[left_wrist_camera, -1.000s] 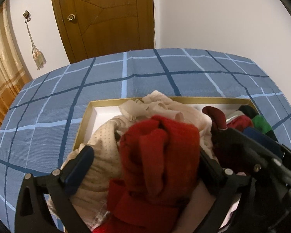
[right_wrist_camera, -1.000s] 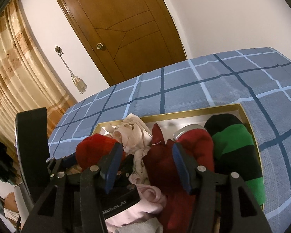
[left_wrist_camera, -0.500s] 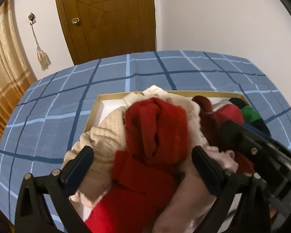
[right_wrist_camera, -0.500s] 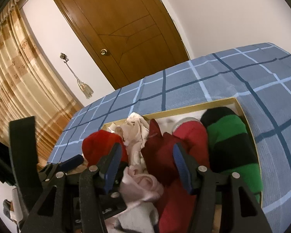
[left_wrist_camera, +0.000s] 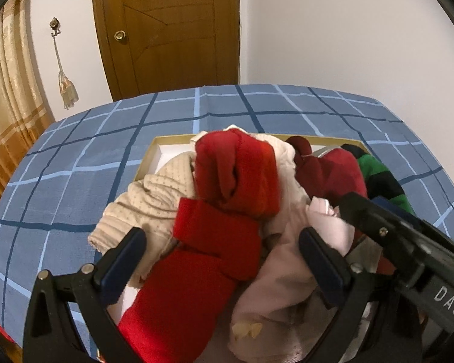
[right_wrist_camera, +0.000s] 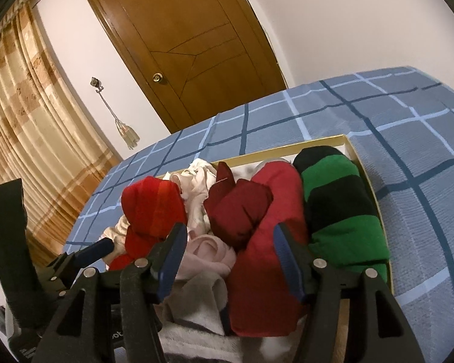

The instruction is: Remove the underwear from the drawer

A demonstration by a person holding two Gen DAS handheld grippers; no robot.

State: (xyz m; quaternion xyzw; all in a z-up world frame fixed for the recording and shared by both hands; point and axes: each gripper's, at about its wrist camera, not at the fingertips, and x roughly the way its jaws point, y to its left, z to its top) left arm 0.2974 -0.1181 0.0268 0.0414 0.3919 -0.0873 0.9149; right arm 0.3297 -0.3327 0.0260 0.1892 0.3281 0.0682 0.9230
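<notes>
A gold-rimmed drawer (left_wrist_camera: pixel 148 163) (right_wrist_camera: pixel 317 142) lies on a blue checked bed, heaped with rolled underwear. A bright red piece (left_wrist_camera: pixel 236 175) (right_wrist_camera: pixel 151 208) lies on top, with a beige dotted one (left_wrist_camera: pixel 148 199) to its left. My left gripper (left_wrist_camera: pixel 222 242) is open wide around the red piece, and its pads do not press on it. My right gripper (right_wrist_camera: pixel 229 236) is open over a dark red roll (right_wrist_camera: pixel 242 208) and a pale pink piece (right_wrist_camera: pixel 208 251). A green and black striped roll (right_wrist_camera: pixel 339 205) fills the drawer's right side.
The blue checked bedsheet (left_wrist_camera: pixel 75 181) spreads around the drawer on all sides. Behind the bed stand a brown wooden door (left_wrist_camera: pixel 166 30) and white walls. A gold curtain (right_wrist_camera: pixel 30 121) hangs at the left. The right gripper's arm (left_wrist_camera: pixel 408 242) crosses close beside the left one.
Both grippers have drawn back toward the near side, so the pile looks smaller and farther off. More of the red piece's lower part shows between the left jaws.
</notes>
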